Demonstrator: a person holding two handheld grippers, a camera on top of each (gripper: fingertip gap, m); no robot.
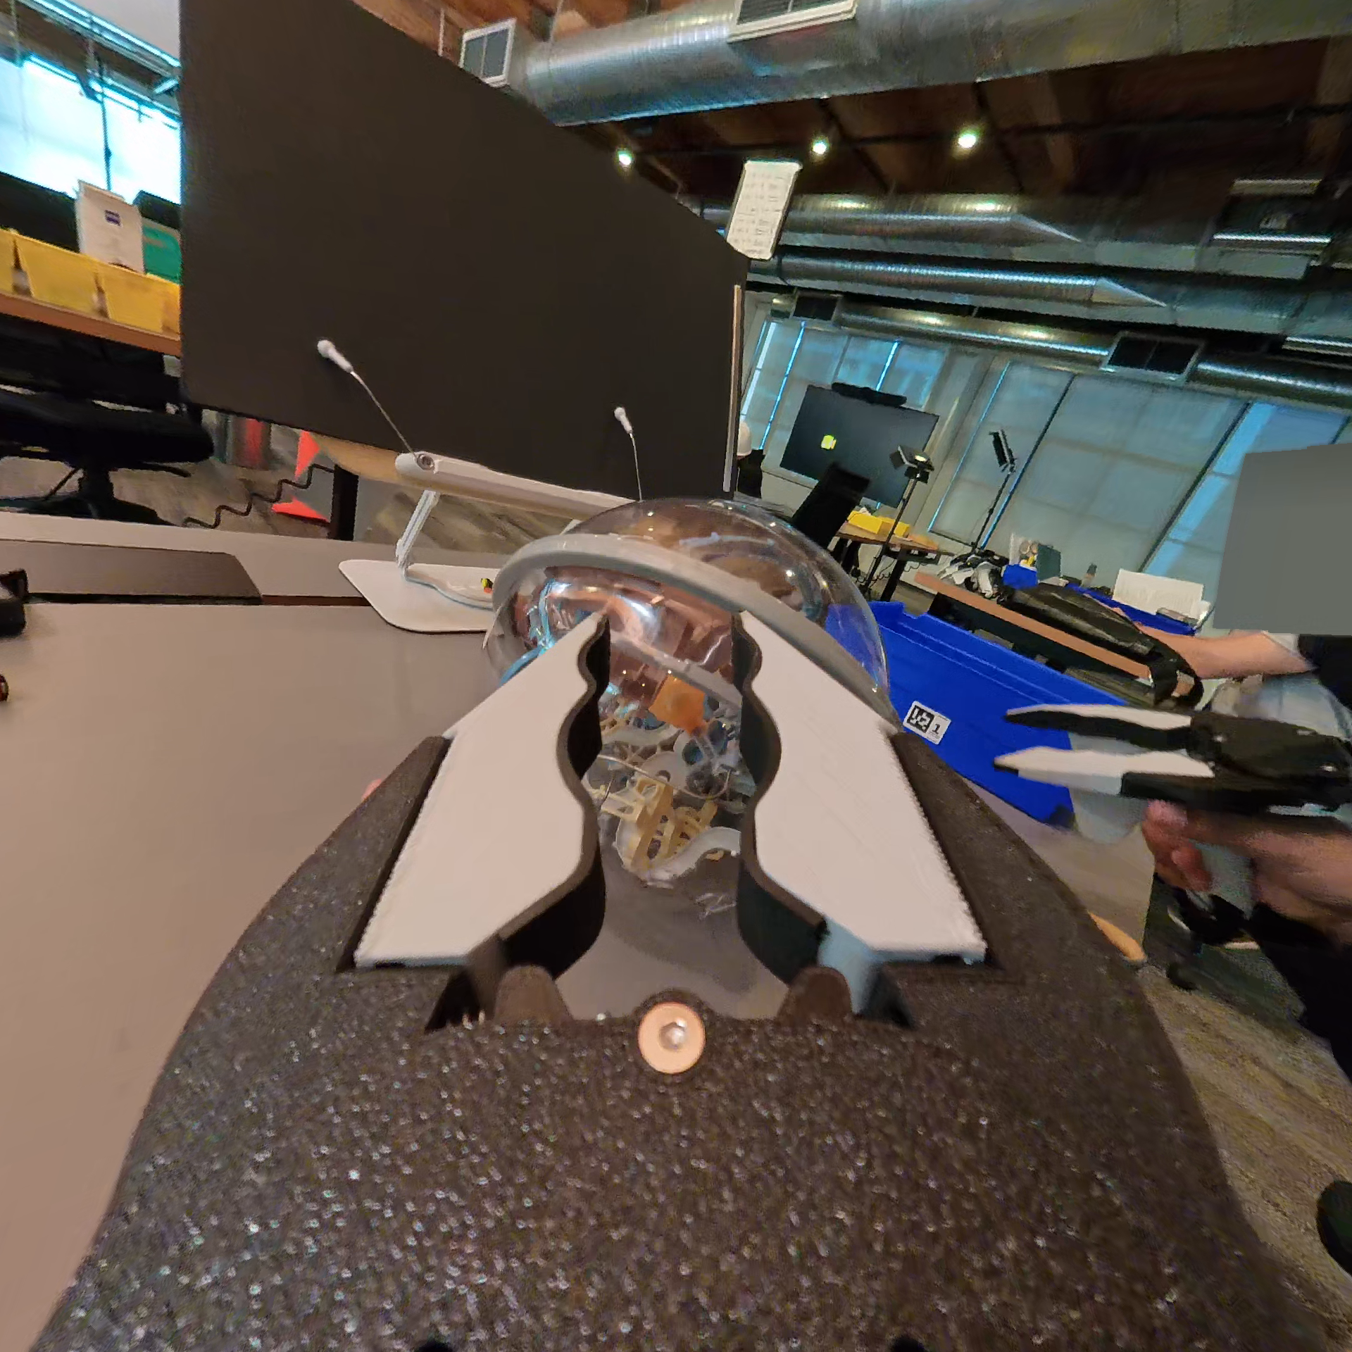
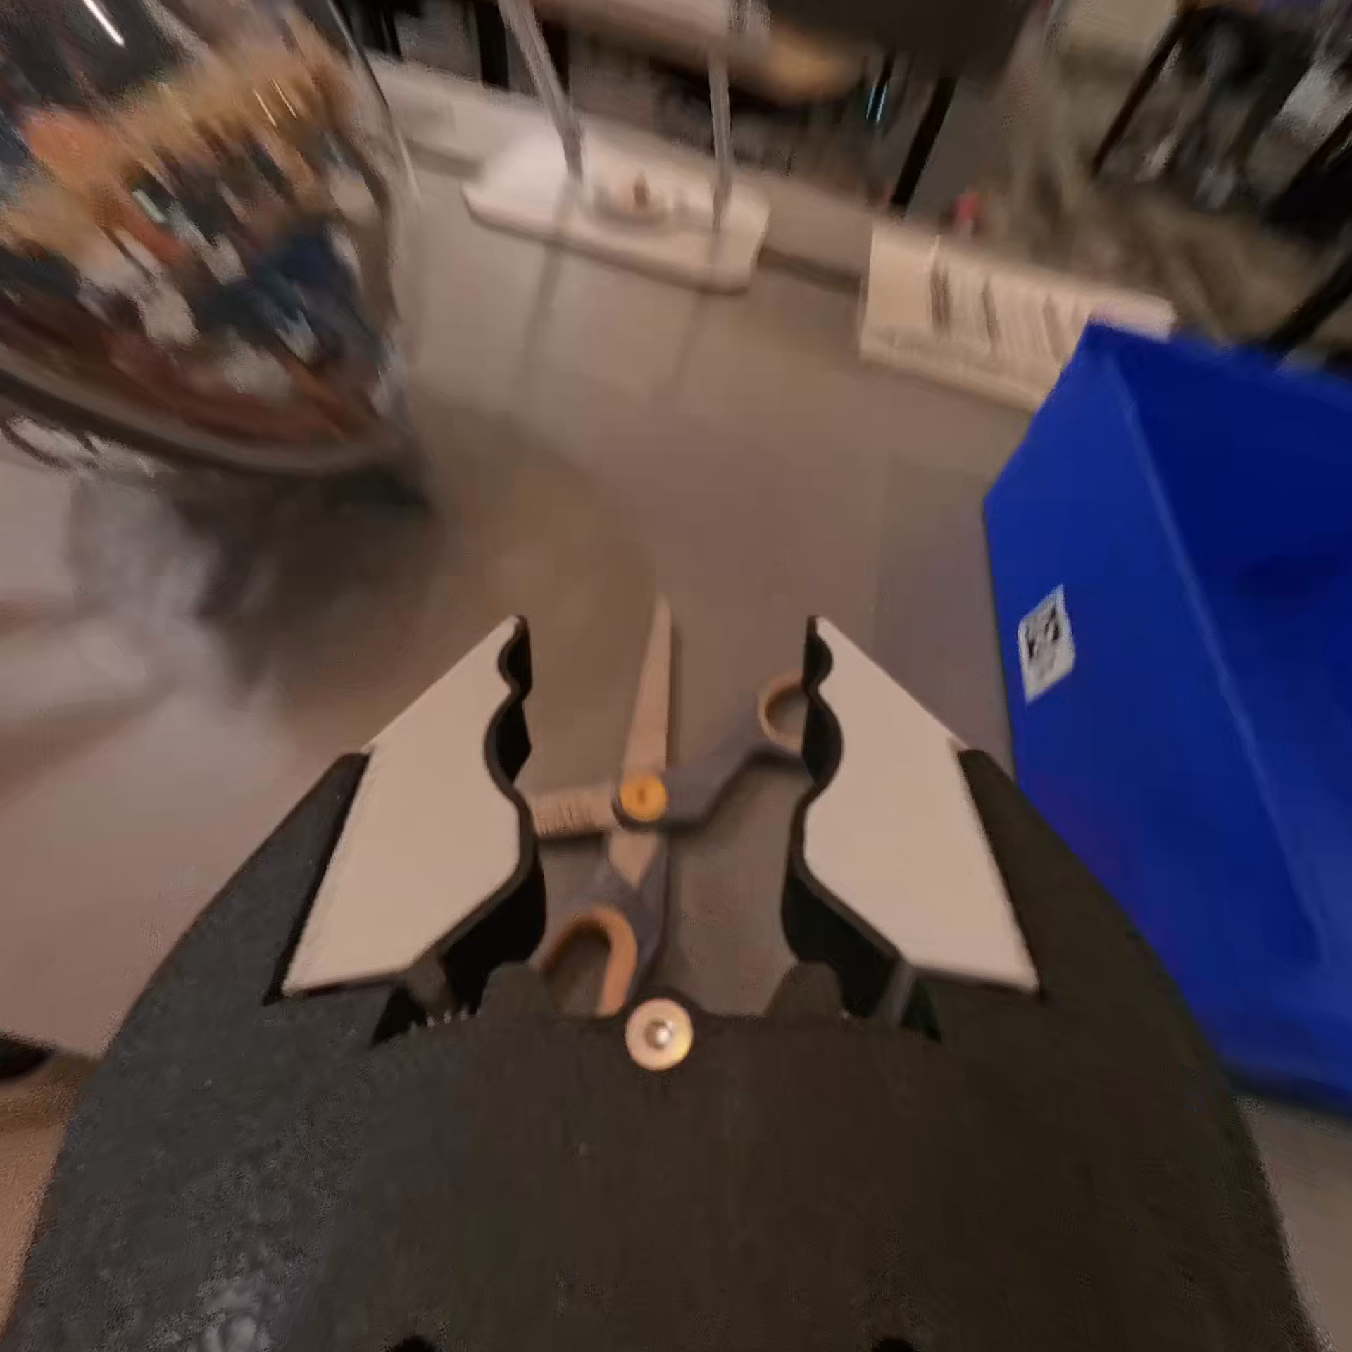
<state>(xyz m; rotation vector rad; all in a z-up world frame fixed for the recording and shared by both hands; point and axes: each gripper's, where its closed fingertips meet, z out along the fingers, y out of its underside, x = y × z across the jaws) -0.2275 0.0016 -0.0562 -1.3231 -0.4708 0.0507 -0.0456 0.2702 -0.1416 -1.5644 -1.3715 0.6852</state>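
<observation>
Left gripper: held low over the grey table, jaws spread on either side of a clear ball with a grey ring; contact cannot be confirmed. Right gripper: angled down at the table, jaws spread, empty, above scissors lying flat. A blue bin stands just right. The right view is motion-blurred; the ball's contents are indistinct.

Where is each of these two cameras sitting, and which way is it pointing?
Left wrist view: on the left claw, looking level across the table at a clear maze ball; the right claw and hand show.
Right wrist view: on the right claw, looking down at scissors.
Both share the ball, blue bin and white stand.
</observation>
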